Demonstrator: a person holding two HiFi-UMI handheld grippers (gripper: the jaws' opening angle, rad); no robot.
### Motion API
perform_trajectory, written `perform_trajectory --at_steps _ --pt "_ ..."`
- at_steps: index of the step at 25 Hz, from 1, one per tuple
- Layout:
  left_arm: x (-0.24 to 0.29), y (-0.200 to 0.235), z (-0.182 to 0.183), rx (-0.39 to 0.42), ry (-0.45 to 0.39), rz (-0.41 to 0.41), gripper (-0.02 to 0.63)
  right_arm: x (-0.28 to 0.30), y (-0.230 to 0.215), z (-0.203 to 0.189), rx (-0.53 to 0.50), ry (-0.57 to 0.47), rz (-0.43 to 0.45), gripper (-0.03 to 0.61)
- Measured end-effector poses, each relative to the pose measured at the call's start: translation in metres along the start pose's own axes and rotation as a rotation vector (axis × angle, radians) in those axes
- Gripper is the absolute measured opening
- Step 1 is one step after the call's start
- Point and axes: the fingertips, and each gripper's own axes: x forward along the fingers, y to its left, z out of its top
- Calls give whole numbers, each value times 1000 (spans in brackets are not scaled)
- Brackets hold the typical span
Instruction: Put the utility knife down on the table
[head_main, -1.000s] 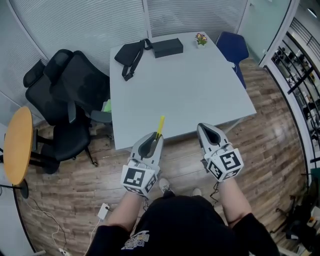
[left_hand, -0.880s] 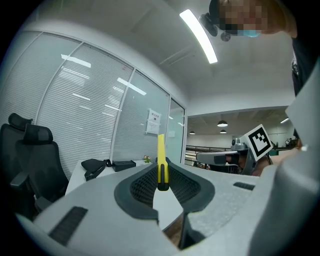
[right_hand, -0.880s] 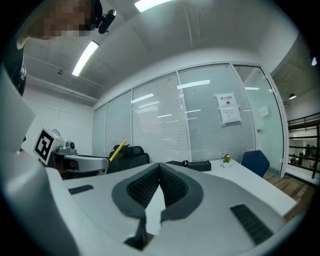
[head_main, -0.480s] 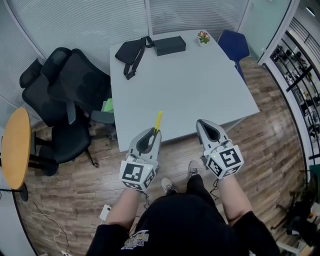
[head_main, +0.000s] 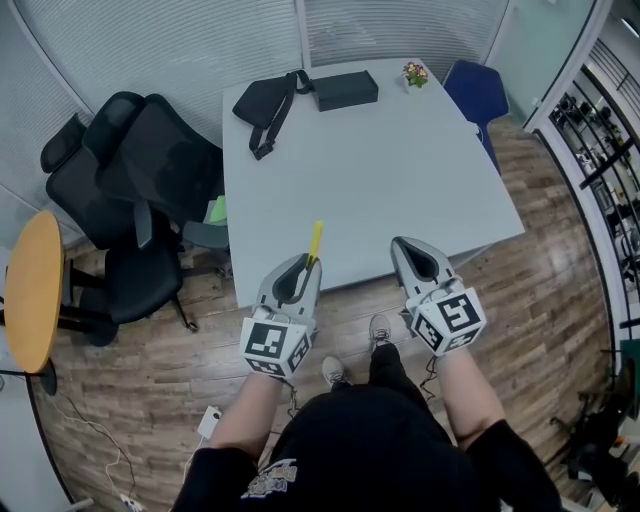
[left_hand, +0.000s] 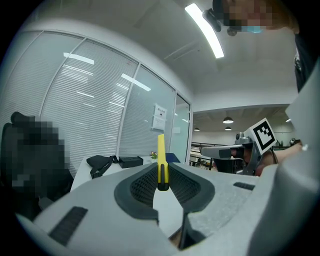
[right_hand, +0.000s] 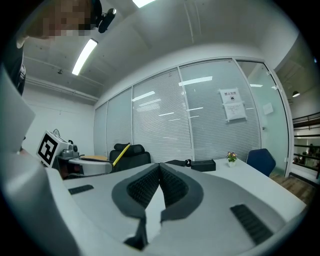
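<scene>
Left claw (head_main: 302, 266): closed on the utility knife (head_main: 316, 242), pads pressing its sides.
Utility knife: in the air at the near edge of the desk (head_main: 380, 170), not lying on it. Its yellow end sticks out past the tips, the rest is buried between the pads, and the blade cannot be made out.
Right claw (head_main: 407, 246): pads together, nothing between them.
Desk's far end: black bag (head_main: 262, 105), black box (head_main: 346, 90), flower pot (head_main: 415, 74), too small for detail.
</scene>
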Motion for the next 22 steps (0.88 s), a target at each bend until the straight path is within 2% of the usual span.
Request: perform_trajectory --at_steps 22 --pt "129 9 -31 -1 131 59 66 73 -103 -25 81 63 79 3"
